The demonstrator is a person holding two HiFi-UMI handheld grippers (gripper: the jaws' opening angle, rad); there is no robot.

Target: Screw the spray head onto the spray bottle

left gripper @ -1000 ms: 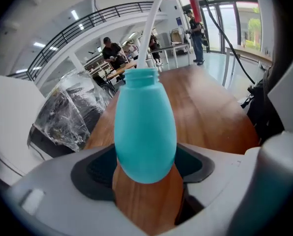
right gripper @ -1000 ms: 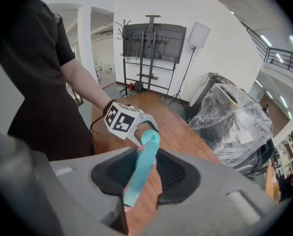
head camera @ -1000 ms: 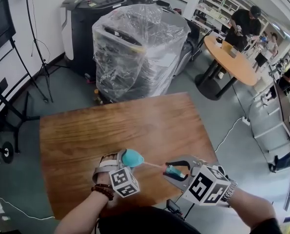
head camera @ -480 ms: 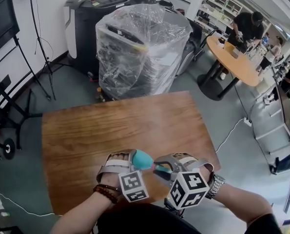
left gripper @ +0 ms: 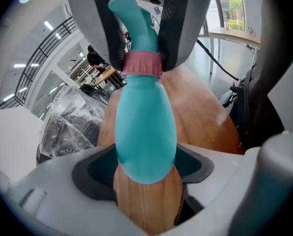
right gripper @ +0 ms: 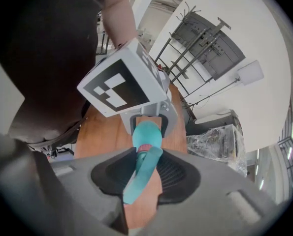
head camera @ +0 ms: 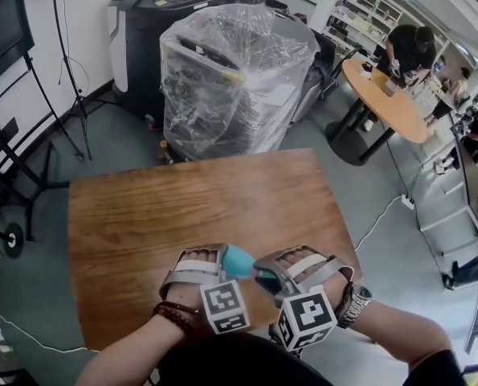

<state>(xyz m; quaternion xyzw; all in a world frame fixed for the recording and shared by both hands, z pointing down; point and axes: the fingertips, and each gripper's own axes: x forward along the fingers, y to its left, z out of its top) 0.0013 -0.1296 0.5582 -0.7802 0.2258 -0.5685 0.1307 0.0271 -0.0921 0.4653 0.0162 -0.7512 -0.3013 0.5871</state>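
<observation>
R gripper (head camera: 263, 275) rolled & closed in (was well apart), spray head (head camera: 265, 279) now at bottle (head camera: 238, 260) neck.

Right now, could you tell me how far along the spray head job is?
Done: the spray head sits on the bottle, pink collar down against it. In hand: the left gripper clamps the bottle, the right gripper clamps the spray head. Still to do: twisting the collar tight; whether the threads have caught cannot be seen.
</observation>
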